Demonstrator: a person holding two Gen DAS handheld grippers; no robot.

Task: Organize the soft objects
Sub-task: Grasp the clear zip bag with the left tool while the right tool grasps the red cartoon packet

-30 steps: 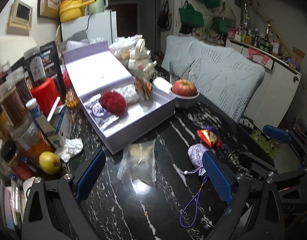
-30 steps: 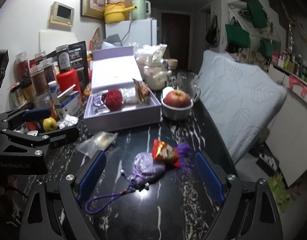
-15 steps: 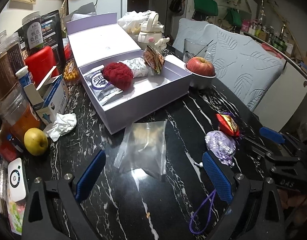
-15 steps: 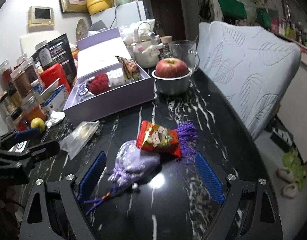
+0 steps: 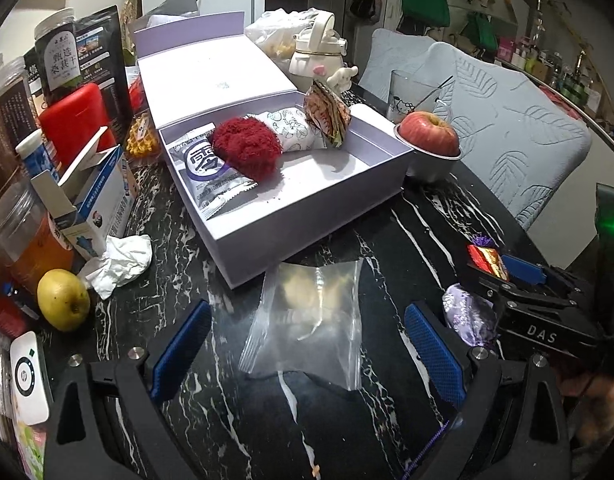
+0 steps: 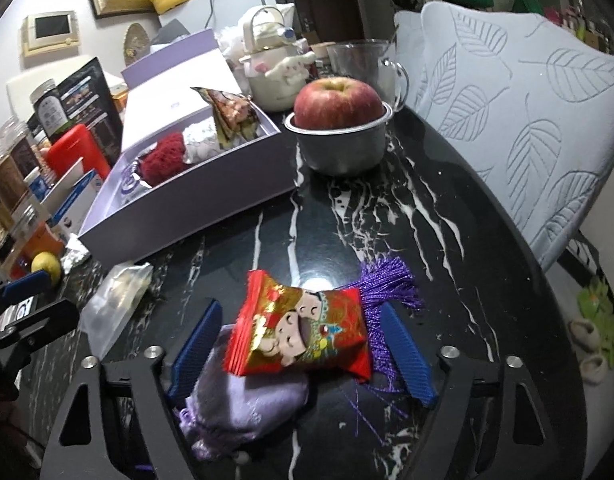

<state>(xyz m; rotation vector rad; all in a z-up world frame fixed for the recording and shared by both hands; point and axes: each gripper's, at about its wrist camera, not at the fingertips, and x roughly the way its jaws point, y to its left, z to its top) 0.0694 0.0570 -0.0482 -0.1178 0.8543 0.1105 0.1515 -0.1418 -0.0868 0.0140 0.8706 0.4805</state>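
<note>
An open lilac box (image 5: 307, 216) on the black marble table holds a red woolly ball (image 5: 247, 148), packets and a patterned pouch. A clear zip bag (image 5: 311, 320) lies in front of the box, between the fingers of my open left gripper (image 5: 307, 344). My right gripper (image 6: 303, 344) is open, its blue pads either side of a red cartoon-print packet (image 6: 303, 332) that rests on a lilac satin pouch (image 6: 247, 404) with a purple tassel (image 6: 391, 284). The right gripper also shows in the left wrist view (image 5: 519, 276), with the packet (image 5: 487, 258) and pouch (image 5: 467, 316).
An apple in a metal bowl (image 6: 341, 124) stands right of the box. Jars, a red container (image 5: 73, 120), a blue carton (image 5: 103, 200), crumpled tissue (image 5: 119, 260) and a yellow fruit (image 5: 63, 300) crowd the left. A kettle and a glass mug (image 6: 363, 60) stand behind. A padded chair (image 6: 519, 120) is at the right.
Both grippers moved forward and down. The left now brackets the clear zip bag; the right now brackets the red packet and lilac pouch. Nothing was gripped.
</note>
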